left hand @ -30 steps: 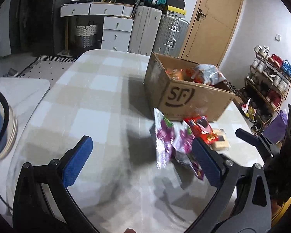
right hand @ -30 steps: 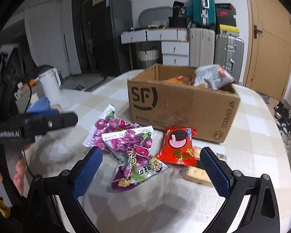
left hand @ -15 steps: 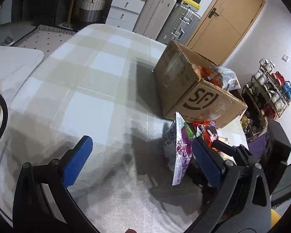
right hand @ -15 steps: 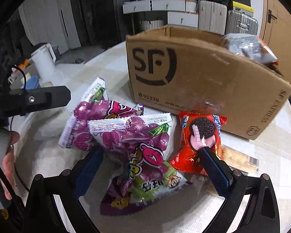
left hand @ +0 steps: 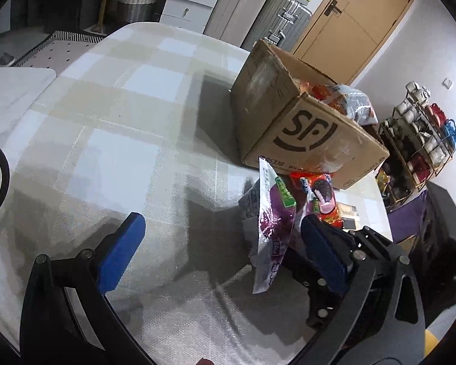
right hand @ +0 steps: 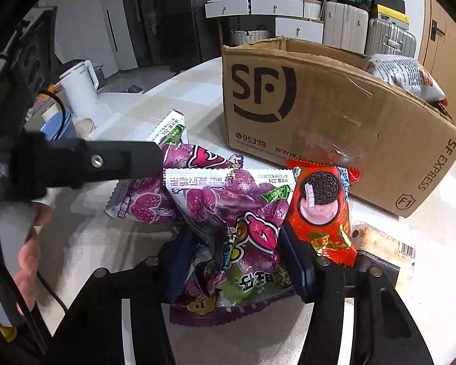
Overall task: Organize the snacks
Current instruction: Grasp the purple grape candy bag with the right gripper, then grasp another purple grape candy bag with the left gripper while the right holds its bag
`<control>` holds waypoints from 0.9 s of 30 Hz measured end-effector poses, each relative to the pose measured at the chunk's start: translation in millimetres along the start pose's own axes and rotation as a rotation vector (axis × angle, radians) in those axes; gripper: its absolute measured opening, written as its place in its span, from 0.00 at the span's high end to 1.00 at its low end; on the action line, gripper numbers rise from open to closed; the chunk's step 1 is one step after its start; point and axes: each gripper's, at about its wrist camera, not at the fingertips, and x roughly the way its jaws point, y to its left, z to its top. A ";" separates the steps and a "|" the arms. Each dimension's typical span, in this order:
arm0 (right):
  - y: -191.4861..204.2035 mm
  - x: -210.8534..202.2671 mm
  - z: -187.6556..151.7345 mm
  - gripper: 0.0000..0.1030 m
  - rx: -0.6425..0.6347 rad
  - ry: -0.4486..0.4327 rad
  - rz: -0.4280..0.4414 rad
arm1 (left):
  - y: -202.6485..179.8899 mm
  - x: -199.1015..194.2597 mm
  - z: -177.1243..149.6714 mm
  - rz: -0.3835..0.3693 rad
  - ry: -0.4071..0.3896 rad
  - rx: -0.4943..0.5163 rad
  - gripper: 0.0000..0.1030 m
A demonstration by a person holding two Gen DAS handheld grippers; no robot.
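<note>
On the table (left hand: 112, 127), just before the box (right hand: 319, 103), the right gripper (right hand: 237, 258) is clamping the purple bag (right hand: 237, 228); the left gripper (left hand: 222, 243) is hovering beside it, fingers apart.

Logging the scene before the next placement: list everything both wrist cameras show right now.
cardboard box: 1, brown, on table, holds snack bags
purple candy bags: 2, purple, in front of the box; one in the right claw
red cookie pack: 1, red, beside the purple bags
cracker pack: 1, tan, behind the red pack
table: 1, beige checked
kettle: 1, white, left side surface
left claw: open, above table
right claw: shut on a purple bag
</note>
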 end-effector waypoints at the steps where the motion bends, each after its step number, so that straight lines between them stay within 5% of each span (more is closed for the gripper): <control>1: -0.2 -1.0 -1.7 0.48 0.003 -0.001 0.009 | 0.0 2.2 0.2 0.005 0.004 0.001 0.01; 22: -32.4 -57.6 -22.2 0.50 0.163 -0.074 0.163 | -3.5 -2.4 -9.3 -0.066 0.010 -0.056 0.01; 27: -34.8 -66.5 -23.8 0.50 0.157 -0.089 0.152 | -13.2 18.8 -11.9 -0.040 0.069 -0.048 0.01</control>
